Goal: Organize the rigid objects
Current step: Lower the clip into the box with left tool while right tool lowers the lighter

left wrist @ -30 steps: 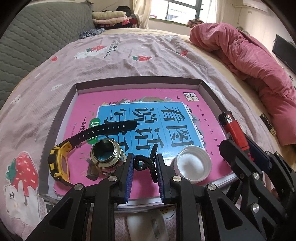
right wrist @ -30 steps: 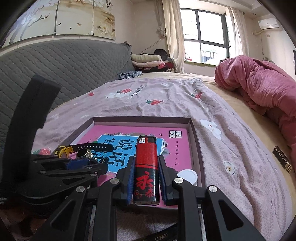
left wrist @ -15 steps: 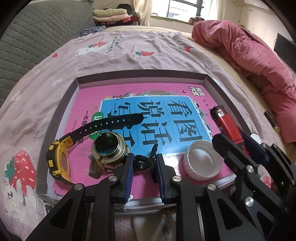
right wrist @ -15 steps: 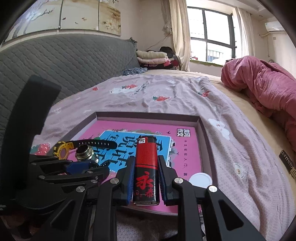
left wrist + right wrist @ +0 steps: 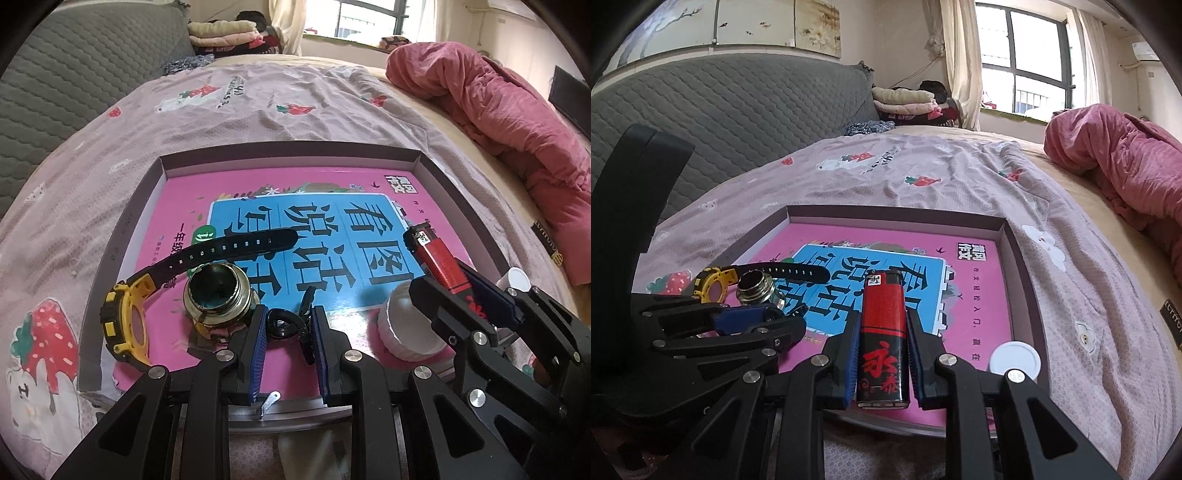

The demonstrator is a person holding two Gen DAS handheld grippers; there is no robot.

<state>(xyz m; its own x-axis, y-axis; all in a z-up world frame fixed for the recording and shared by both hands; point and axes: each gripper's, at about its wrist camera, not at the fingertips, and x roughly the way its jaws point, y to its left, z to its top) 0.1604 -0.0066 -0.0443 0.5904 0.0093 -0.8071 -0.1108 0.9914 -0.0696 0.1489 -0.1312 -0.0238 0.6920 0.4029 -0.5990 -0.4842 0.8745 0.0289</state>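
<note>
Pinching a red lighter (image 5: 882, 332) lengthwise, the right gripper (image 5: 881, 354) holds it low over the tray's (image 5: 1015, 236) near edge, likely to lay it inside; its label shows a white tag and red characters. Left gripper (image 5: 286, 332) is closed on a black clip (image 5: 286, 325) beside the metal cap (image 5: 218, 295), watch (image 5: 129, 317) and white lid (image 5: 406, 332). All rest on a pink book (image 5: 258, 199) with large Chinese print.

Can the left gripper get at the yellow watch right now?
Probably not as is: the left gripper is shut on a black clip. The yellow watch lies uncovered on the pink book, just left of the fingers.
</note>
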